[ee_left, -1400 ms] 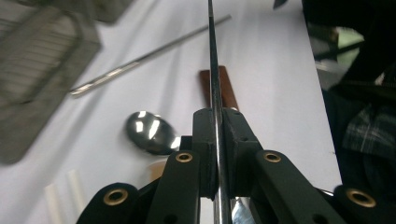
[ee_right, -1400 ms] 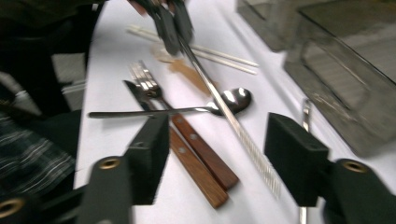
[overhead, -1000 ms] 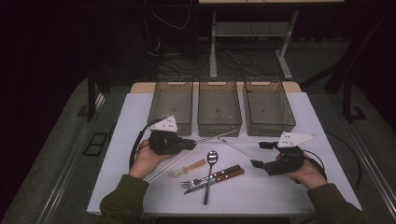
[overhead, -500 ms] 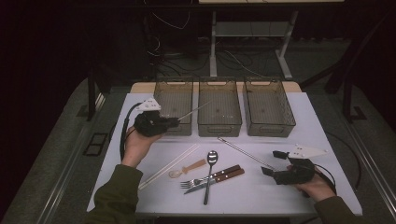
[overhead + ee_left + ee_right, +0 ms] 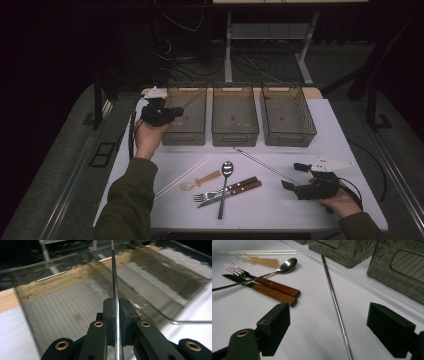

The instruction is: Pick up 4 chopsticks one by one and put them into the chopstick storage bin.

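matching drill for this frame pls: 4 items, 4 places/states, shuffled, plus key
1. left tool
2. right tool
3. metal spoon
4. leftmost bin

A. open, low over the table, a metal rod lying between its jaws
B. lies across the fork and knife
C. shut on a thin metal rod
D. under the held rod's far end

Pairs: 1-C, 2-A, 3-B, 4-D

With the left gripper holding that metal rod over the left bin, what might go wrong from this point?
1. The left gripper pinches the thin metal rod near one end, so it may pivot or slip between the jaws before release.
2. The rod reaches toward the far rim of the left bin; if dropped at an angle it could catch there and end up propped instead of lying flat.
3. The right gripper, open, straddles a second rod that might roll when pinched.
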A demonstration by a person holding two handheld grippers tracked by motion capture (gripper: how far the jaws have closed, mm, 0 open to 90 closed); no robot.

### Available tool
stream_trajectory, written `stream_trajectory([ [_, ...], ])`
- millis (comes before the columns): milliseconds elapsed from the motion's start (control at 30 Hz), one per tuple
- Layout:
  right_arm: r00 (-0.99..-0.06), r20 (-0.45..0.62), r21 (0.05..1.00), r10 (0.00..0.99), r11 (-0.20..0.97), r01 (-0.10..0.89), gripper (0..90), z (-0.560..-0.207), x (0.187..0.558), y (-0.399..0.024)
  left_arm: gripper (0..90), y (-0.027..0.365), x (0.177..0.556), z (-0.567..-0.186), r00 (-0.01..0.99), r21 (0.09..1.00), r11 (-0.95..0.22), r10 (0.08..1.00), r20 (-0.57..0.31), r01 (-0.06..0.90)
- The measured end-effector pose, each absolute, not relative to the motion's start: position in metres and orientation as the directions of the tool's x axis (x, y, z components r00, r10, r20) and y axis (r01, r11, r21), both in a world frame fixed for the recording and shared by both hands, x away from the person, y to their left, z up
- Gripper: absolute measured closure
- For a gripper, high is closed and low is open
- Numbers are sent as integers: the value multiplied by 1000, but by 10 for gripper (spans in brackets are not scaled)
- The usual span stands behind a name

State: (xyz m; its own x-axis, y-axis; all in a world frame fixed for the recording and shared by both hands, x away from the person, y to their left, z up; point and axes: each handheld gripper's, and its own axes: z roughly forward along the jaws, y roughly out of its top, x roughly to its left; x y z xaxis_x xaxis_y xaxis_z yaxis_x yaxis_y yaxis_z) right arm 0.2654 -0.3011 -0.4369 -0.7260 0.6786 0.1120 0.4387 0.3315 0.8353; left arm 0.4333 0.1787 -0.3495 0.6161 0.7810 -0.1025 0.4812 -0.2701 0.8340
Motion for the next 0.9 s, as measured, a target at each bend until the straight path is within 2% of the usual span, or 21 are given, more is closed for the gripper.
stream_trajectory([
  [467, -737, 118, 845, 666, 323, 427, 187, -435, 265, -301, 839, 172, 468, -388, 446, 738, -254, 892, -71, 625],
  [733, -743, 125, 843, 658, 325, 429, 187, -434, 264, -299, 832, 172, 473, -395, 423, 707, -254, 904, -70, 660],
  [900, -744, 125, 843, 657, 325, 429, 186, -434, 265, -299, 741, 172, 472, -394, 427, 720, -257, 902, -61, 645],
])
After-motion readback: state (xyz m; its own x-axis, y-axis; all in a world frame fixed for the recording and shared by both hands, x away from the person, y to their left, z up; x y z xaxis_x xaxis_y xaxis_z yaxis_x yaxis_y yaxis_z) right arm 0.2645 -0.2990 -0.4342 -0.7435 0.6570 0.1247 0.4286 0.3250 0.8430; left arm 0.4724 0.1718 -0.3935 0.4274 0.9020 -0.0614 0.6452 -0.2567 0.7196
